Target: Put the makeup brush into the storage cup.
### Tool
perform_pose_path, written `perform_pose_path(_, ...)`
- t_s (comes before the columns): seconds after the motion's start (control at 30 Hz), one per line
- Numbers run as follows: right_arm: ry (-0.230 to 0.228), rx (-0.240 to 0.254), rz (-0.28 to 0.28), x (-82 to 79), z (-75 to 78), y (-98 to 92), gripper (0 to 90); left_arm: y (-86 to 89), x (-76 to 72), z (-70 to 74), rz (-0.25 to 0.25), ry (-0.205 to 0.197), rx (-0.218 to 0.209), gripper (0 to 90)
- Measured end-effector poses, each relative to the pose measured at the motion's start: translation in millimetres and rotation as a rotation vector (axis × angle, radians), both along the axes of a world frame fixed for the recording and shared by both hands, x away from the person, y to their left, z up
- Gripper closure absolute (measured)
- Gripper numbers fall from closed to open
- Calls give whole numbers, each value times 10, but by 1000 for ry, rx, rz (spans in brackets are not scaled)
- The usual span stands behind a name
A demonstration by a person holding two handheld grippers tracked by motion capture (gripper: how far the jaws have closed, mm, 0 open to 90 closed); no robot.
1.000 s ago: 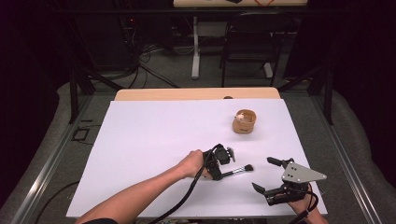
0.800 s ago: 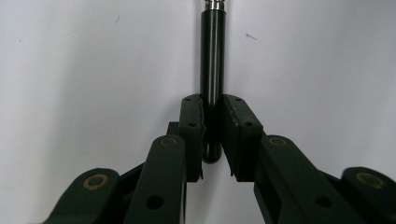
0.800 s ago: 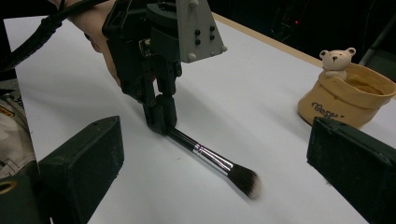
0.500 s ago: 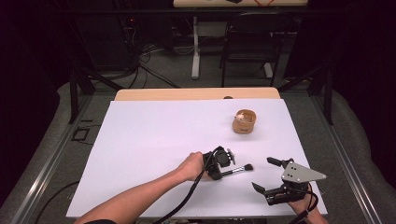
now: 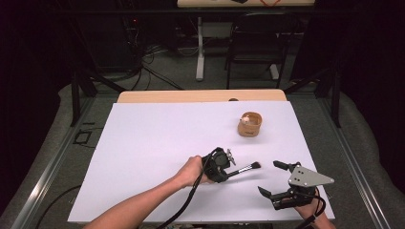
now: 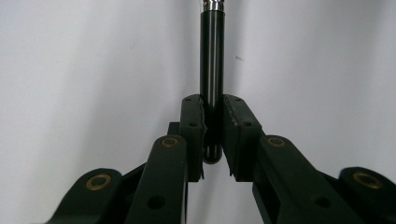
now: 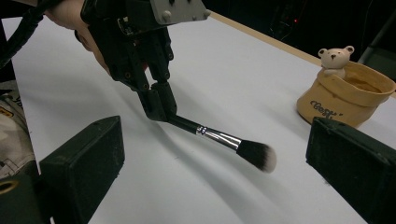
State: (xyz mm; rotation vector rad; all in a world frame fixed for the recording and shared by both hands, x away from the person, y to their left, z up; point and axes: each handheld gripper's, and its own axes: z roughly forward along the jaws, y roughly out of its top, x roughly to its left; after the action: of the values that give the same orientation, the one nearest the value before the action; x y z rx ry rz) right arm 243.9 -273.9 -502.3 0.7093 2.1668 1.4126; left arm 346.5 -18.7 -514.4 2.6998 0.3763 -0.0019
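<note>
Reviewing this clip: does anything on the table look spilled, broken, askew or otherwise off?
Nothing stands out. The left gripper is shut on the end of the makeup brush handle, bristles intact. The tan pot with its small bear figure stands upright, nothing spilled on the white table. The right gripper is open.

Brush [image 5: 244, 168] lies between the grippers; cup [image 5: 250, 124] sits behind, probably well apart.

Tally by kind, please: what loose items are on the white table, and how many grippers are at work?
Black-handled makeup brush with a silver ferrule and white-tipped bristles: 1
Tan ceramic pot with a small bear figure on its rim: 1
Black two-jaw grippers, left gripper and right gripper: 2
Total: 4
</note>
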Motion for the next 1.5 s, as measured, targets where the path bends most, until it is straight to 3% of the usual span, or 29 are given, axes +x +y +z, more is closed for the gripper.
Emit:
perform_pose_path(0.3, 1, -2, -3, 0, 1, 1, 38, 83, -30, 27, 12, -25, -109, 789)
perform_pose_path(0.57, -2, 6, -2, 2, -4, 0, 37, 268, -68, 37, 63, -63, -222, 789)
perform_pose_path(0.73, -6, 4, -1, -1, 0, 0, 33, 440, -85, 37, 120, -114, -295, 788)
perform_pose_path(0.97, 7, 1, -1, 5, -2, 4, 12, 610, -95, 55, 166, -149, -368, 789)
perform_pose_path(1.5, 27, 3, 12, 16, -11, 7, 4, 892, -167, 88, 220, -201, -531, 789)
